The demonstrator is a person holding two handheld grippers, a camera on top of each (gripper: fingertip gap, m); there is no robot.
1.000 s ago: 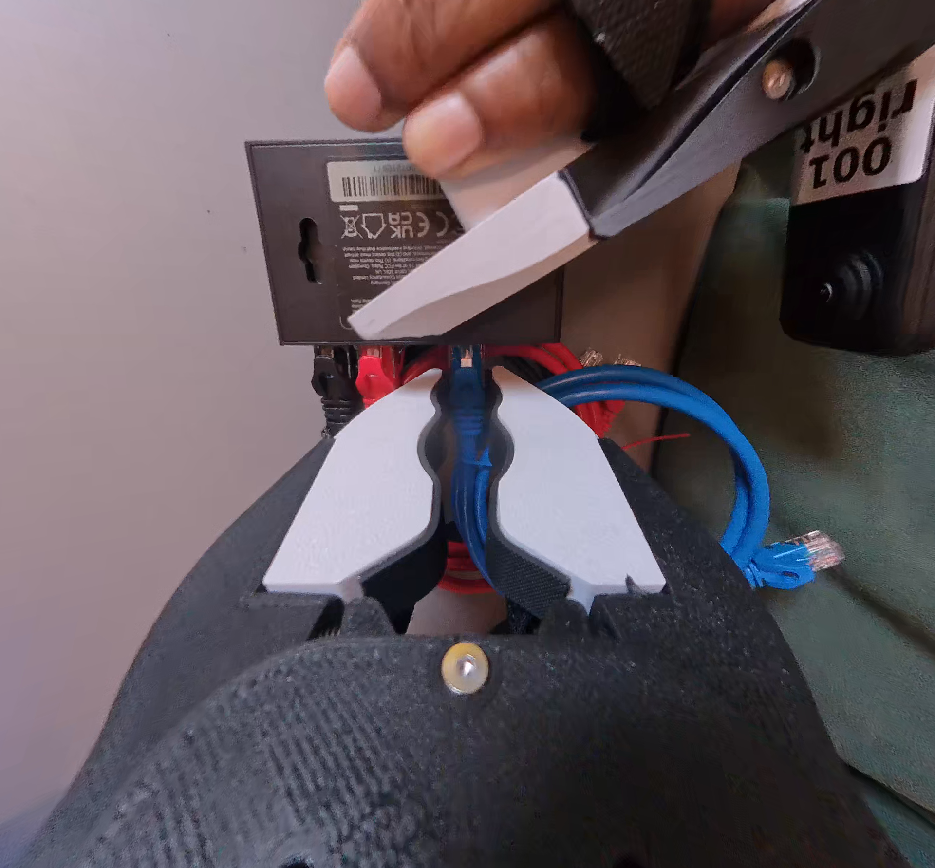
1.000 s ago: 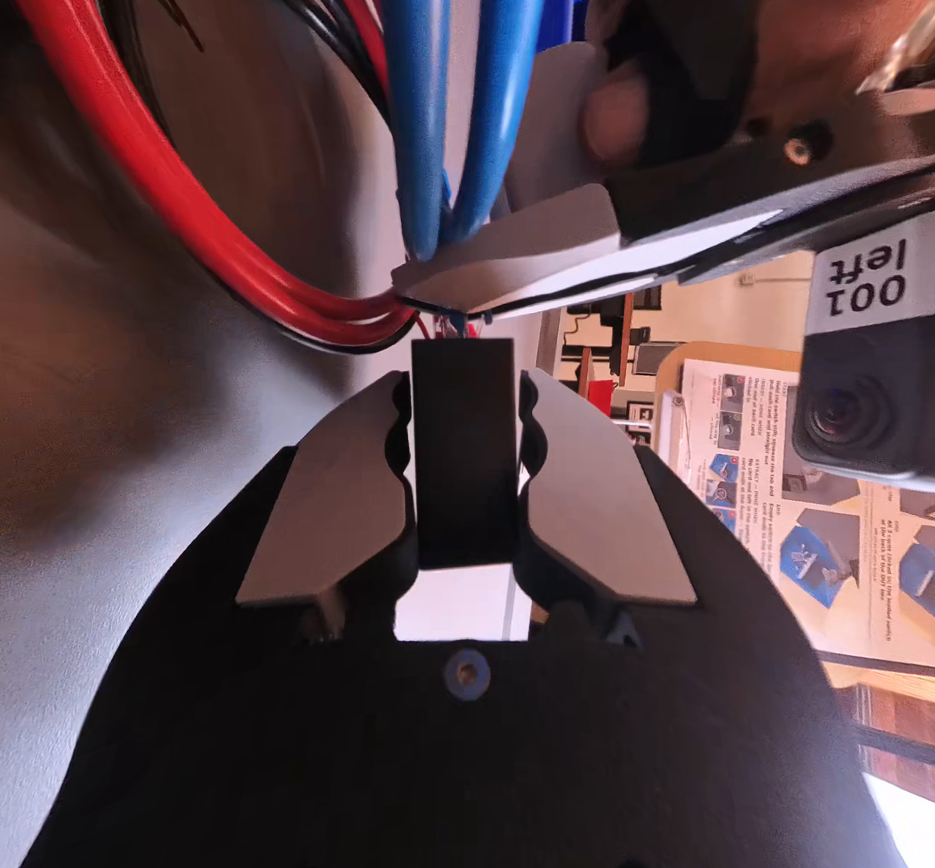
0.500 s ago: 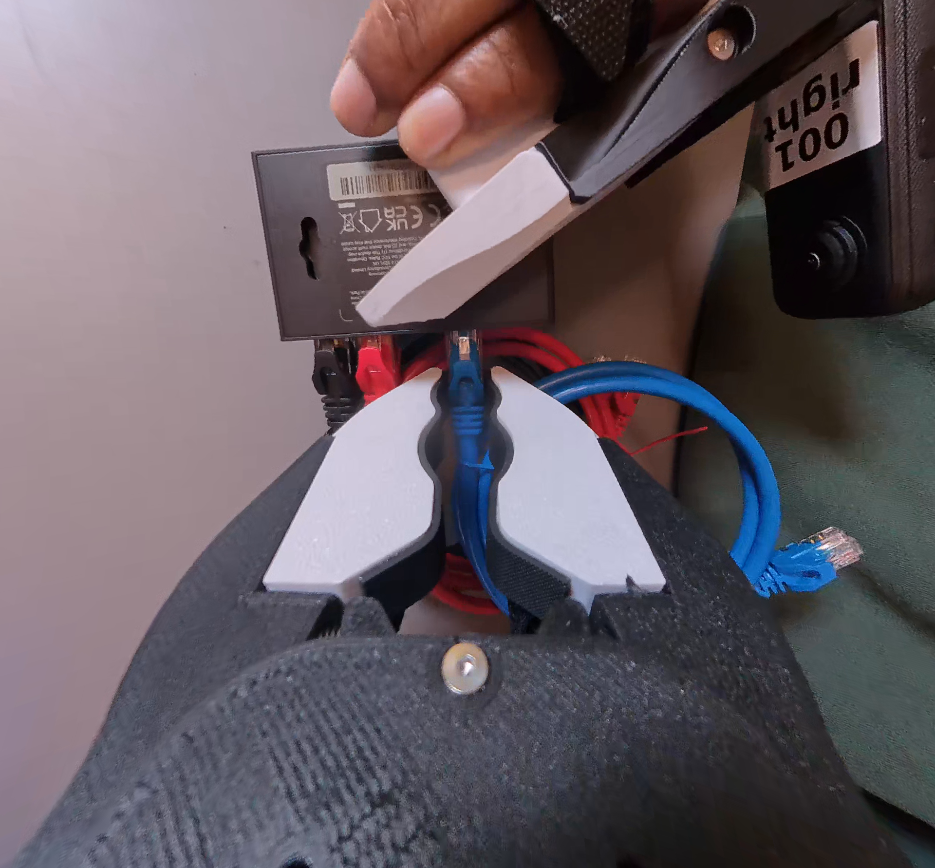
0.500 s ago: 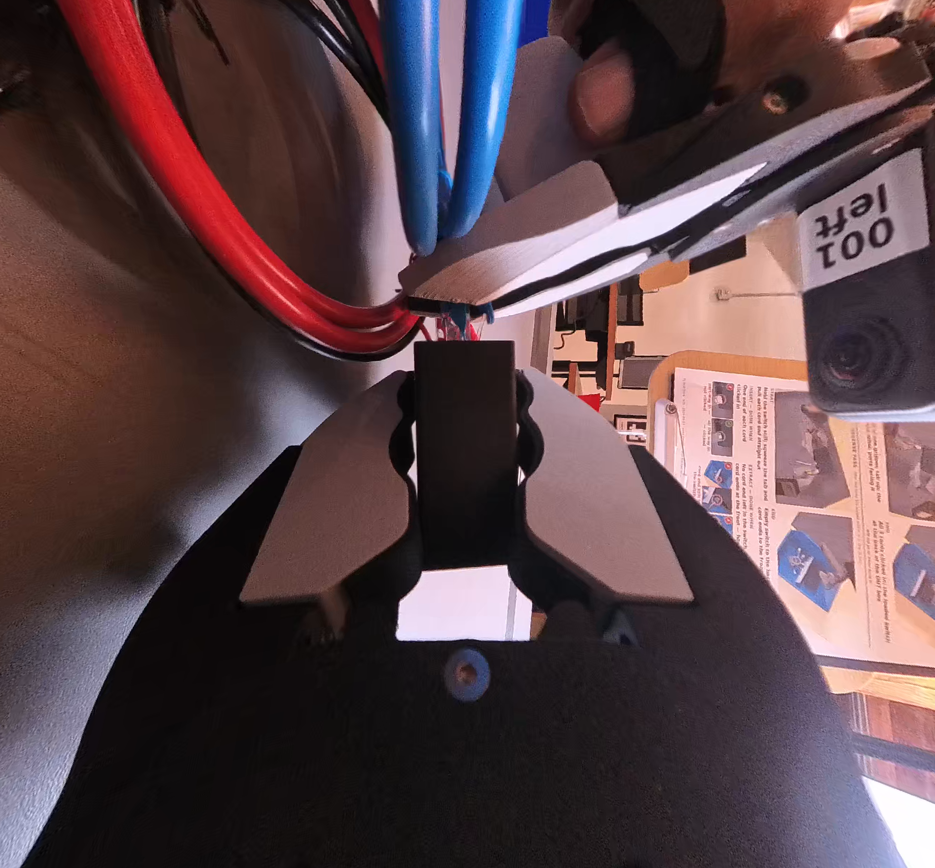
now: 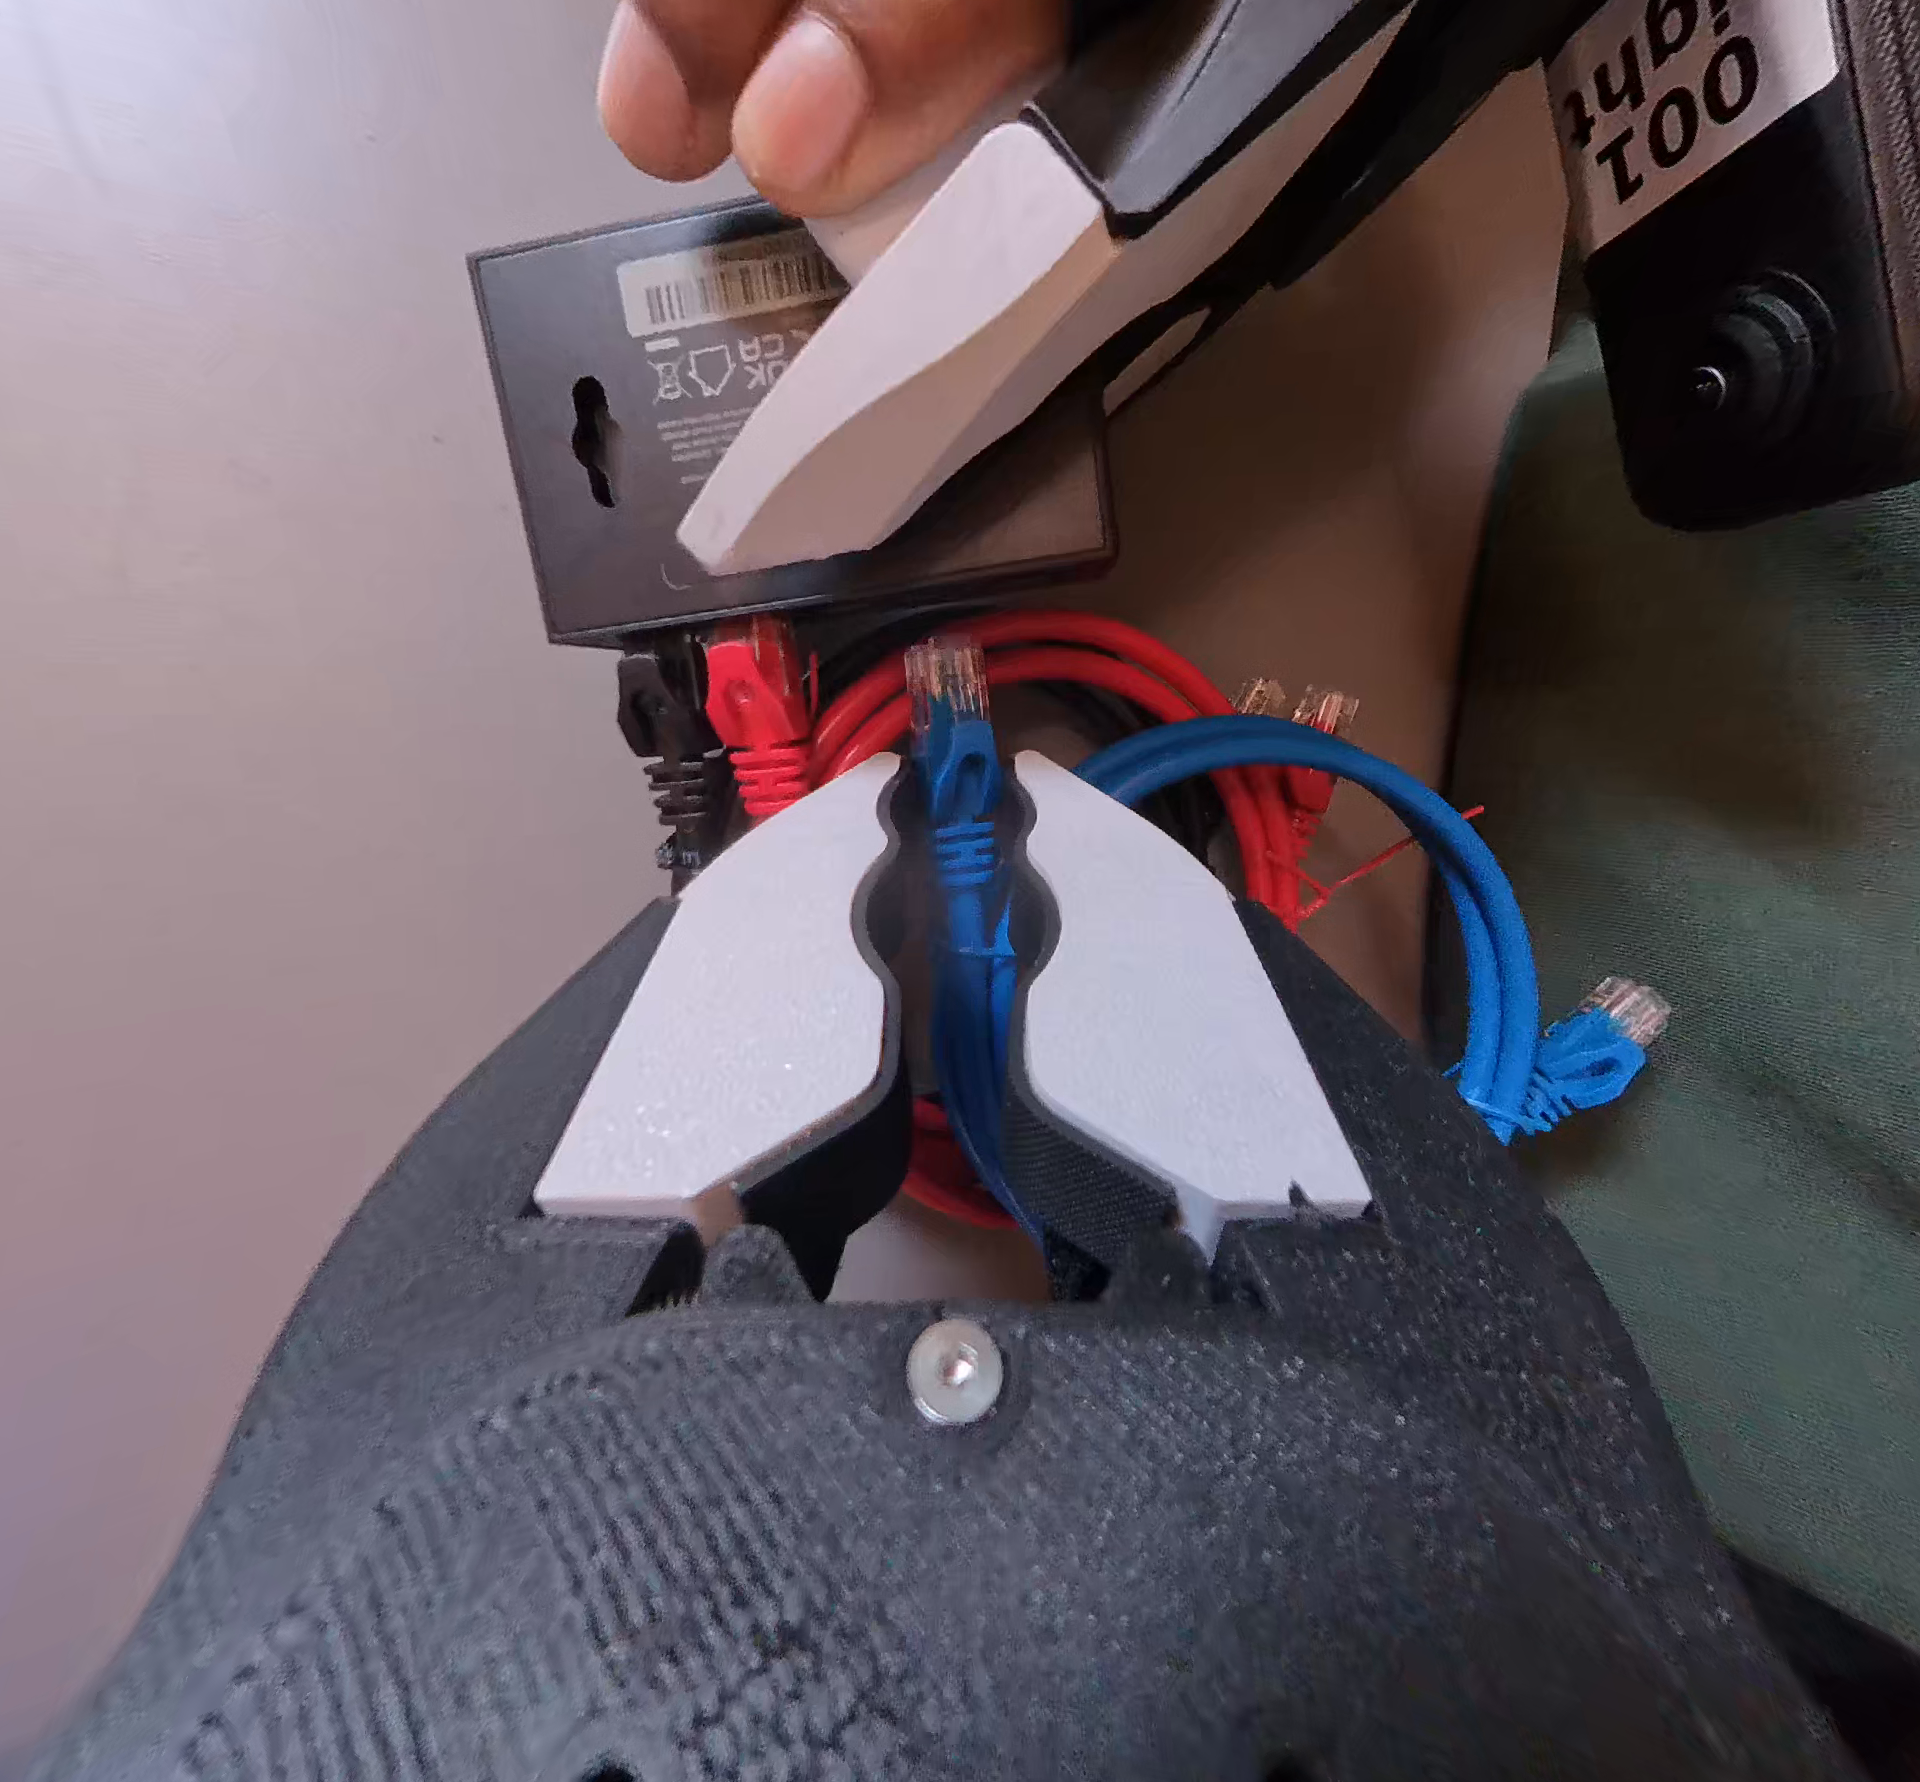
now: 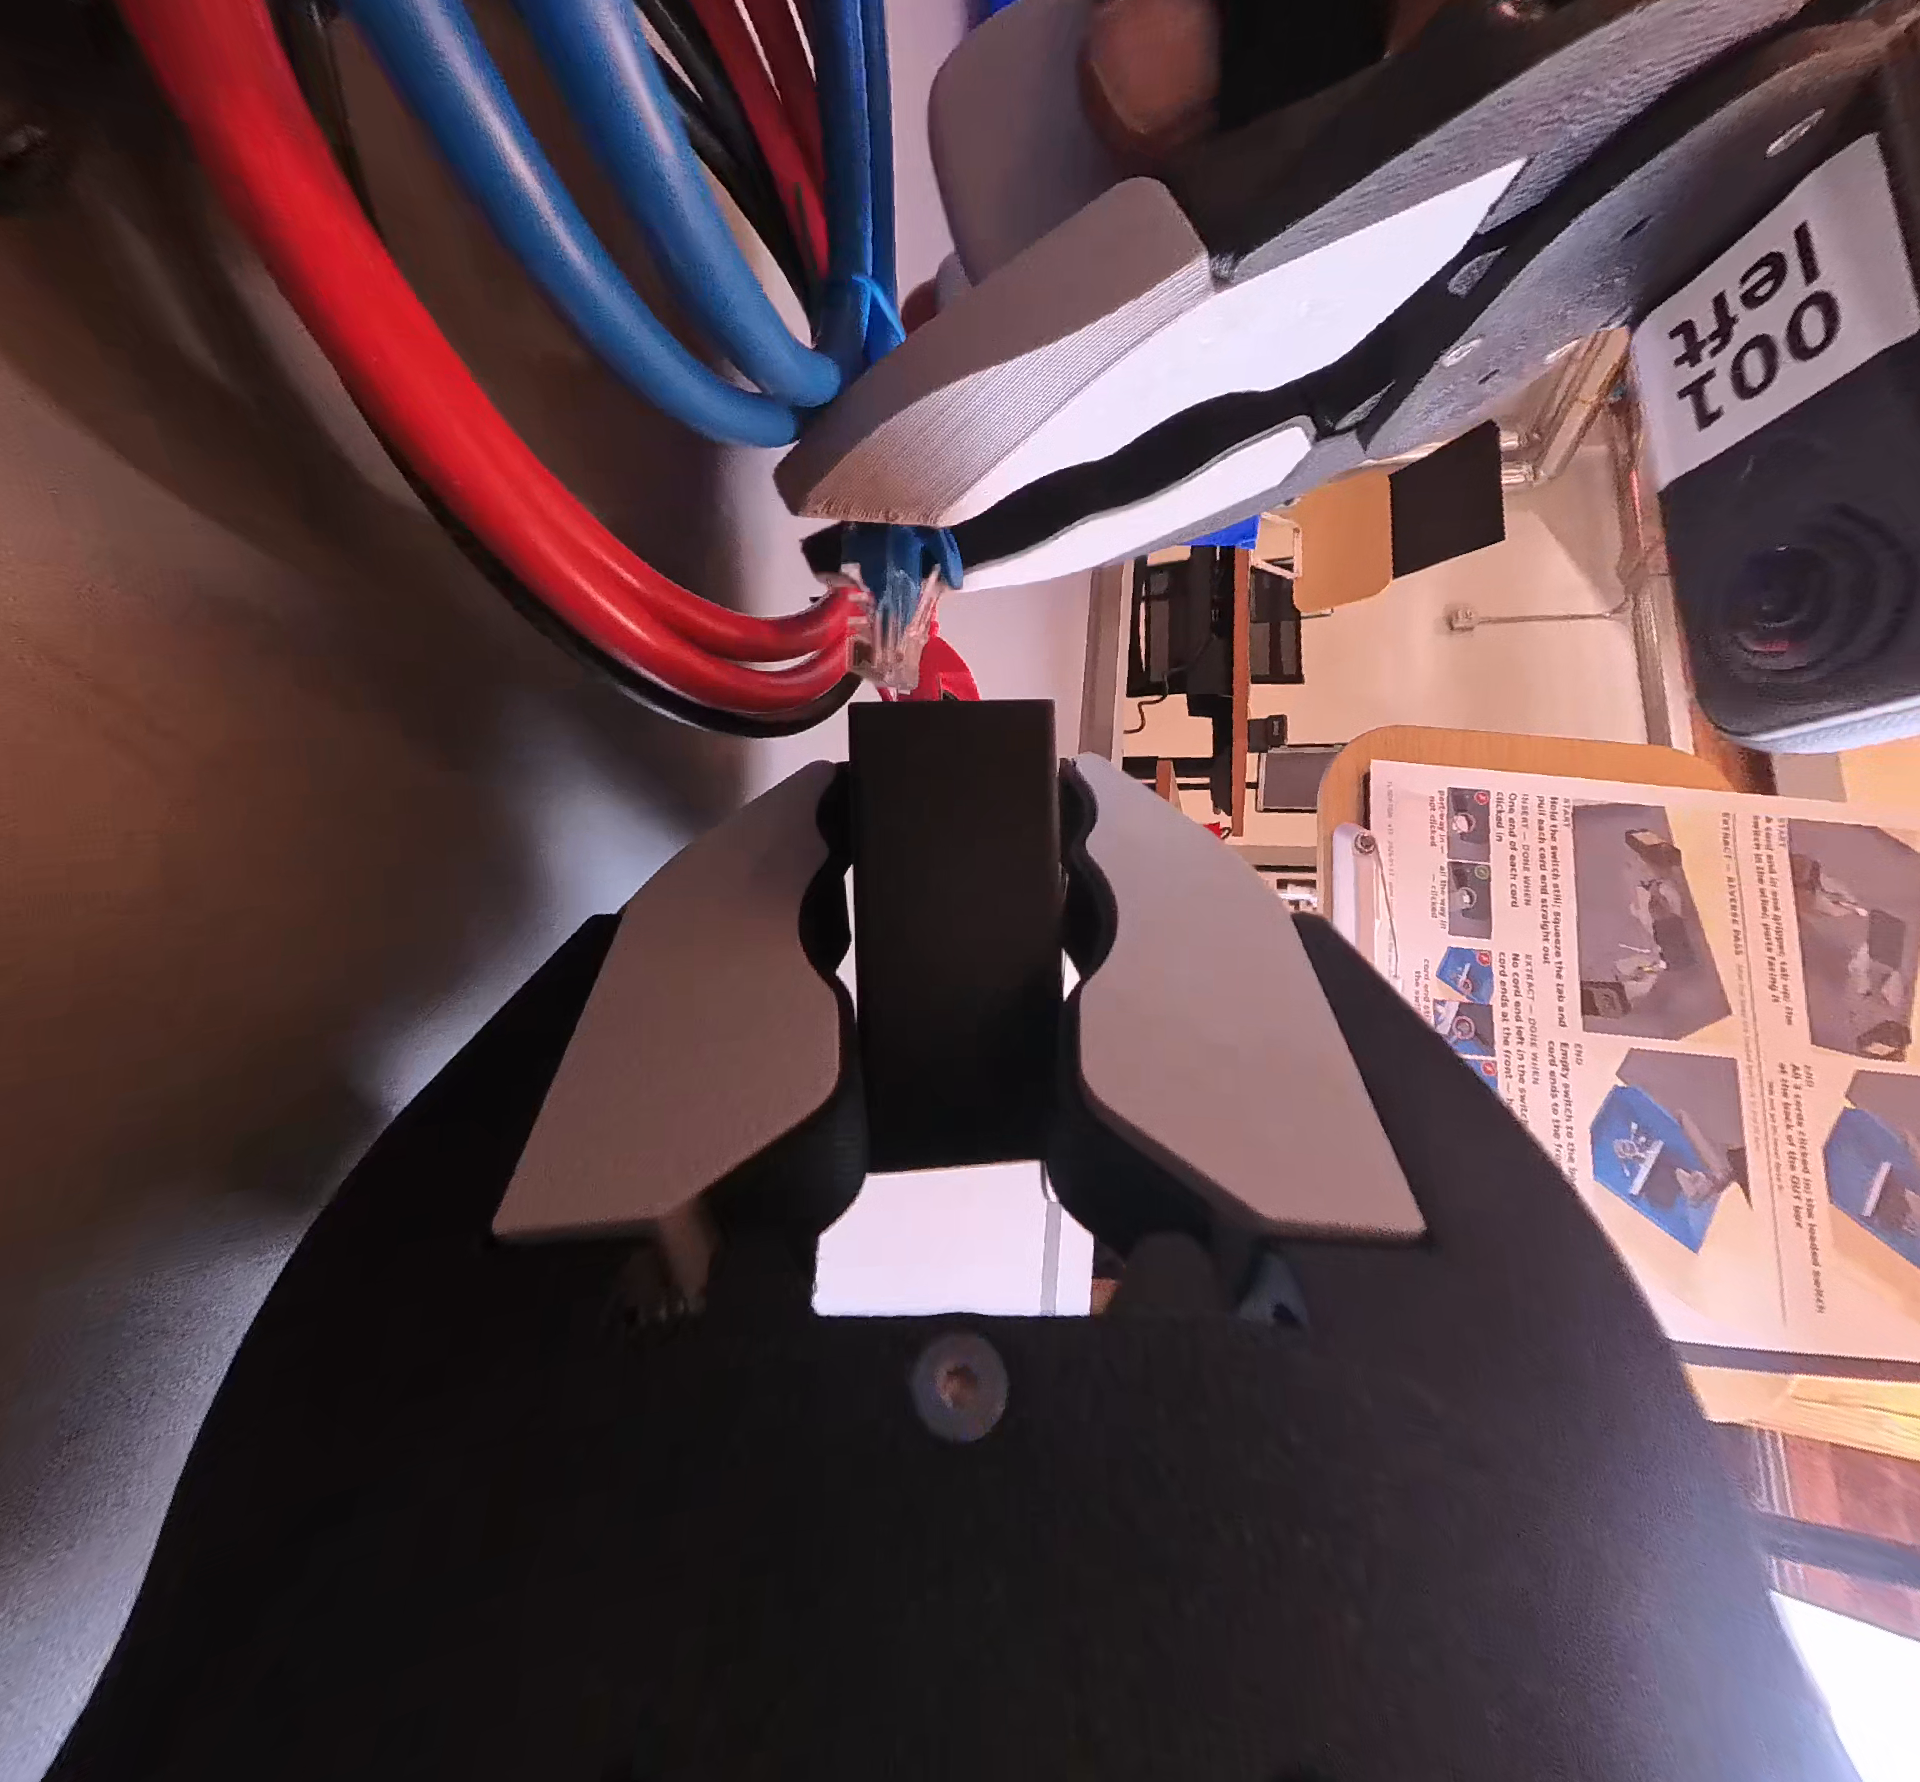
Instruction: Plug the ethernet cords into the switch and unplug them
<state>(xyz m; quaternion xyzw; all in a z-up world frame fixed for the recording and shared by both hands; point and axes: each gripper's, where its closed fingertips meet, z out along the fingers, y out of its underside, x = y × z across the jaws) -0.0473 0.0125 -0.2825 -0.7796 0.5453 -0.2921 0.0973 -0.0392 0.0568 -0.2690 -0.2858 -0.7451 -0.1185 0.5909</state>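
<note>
Now your left gripper (image 5: 954, 797), clamped on the blue cord (image 5: 961, 776), has pulled it out; your right gripper (image 6: 956, 797) pinches the switch (image 5: 582, 444) at upper centre.

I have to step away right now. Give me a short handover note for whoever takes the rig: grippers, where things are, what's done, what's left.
Left gripper: shut on the blue cord just behind its plug, which is out of the switch with a small gap to the port edge.
Right gripper: shut on the switch, holding it up in the air.
Red cord and black cord: both plugged into the switch.
The blue cord's other end hangs free on the right; two more loose plugs show behind the loops.
Done: blue cord is unplugged.
Left: pull out the red and black cords.
</note>
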